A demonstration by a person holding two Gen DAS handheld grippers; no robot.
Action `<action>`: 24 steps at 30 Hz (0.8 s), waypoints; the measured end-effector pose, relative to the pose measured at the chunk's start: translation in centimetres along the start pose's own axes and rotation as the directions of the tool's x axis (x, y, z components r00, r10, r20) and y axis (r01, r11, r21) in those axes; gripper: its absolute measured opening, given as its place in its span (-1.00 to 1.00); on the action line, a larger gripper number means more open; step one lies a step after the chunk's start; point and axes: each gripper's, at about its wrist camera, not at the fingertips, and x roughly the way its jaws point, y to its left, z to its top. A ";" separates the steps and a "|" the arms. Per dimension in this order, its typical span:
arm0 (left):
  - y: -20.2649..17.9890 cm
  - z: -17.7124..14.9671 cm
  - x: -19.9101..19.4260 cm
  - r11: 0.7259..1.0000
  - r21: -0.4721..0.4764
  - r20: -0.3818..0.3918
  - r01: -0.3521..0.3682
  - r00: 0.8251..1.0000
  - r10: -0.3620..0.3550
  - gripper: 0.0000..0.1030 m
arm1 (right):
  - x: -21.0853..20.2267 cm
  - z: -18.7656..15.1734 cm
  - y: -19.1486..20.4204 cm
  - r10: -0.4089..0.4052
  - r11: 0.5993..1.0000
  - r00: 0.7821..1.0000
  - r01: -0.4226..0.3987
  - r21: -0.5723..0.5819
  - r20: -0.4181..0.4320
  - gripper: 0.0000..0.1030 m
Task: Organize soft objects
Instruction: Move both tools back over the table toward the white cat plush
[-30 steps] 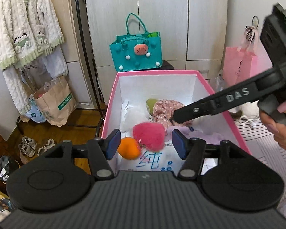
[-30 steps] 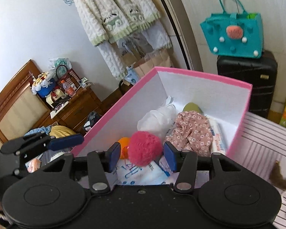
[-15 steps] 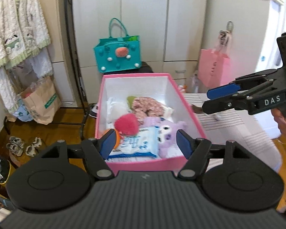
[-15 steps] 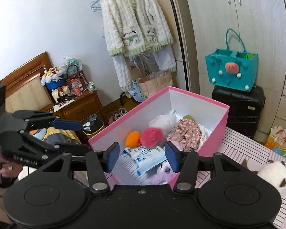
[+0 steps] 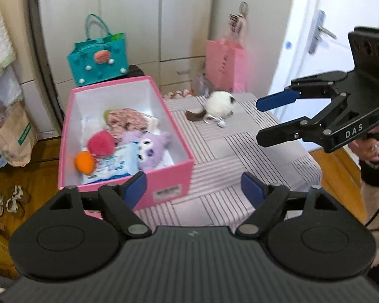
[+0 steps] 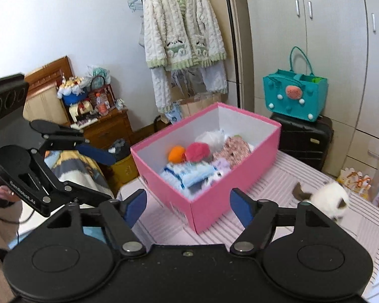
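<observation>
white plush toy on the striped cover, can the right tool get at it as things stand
Probably yes. The white plush toy lies alone on the striped cover, beside the pink box, with nothing on top. The right tool is empty, its jaws opening, and nothing stands between them.

one pink box [image 5: 164,184], two pompoms [image 5: 101,142]

My striped bench [image 5: 240,151] carries 2 things: the pink box [image 5: 164,176] at its left edge, and a white plush [image 5: 219,103] lying well apart.

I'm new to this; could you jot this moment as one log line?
left gripper: opening, empty | right gripper: opening, empty | pink box: holds soft toys | white plush: on striped cloth, outside box
</observation>
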 end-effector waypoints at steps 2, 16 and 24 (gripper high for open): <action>-0.8 -0.2 0.4 0.999 0.014 -0.014 0.032 0.999 -0.032 0.66 | -0.7 -0.9 -0.1 -0.011 1.000 1.000 0.011 0.002 -0.013 0.50; -5.3 1.1 5.5 0.985 0.120 -0.069 0.124 0.991 -0.116 0.87 | -1.2 -6.6 -5.0 -0.102 0.992 0.993 0.106 0.065 -0.054 0.73; -6.3 2.5 10.7 0.983 0.124 -0.059 0.138 0.990 -0.132 0.87 | 0.1 -9.2 -9.5 -0.156 0.987 0.988 0.155 0.048 0.013 0.73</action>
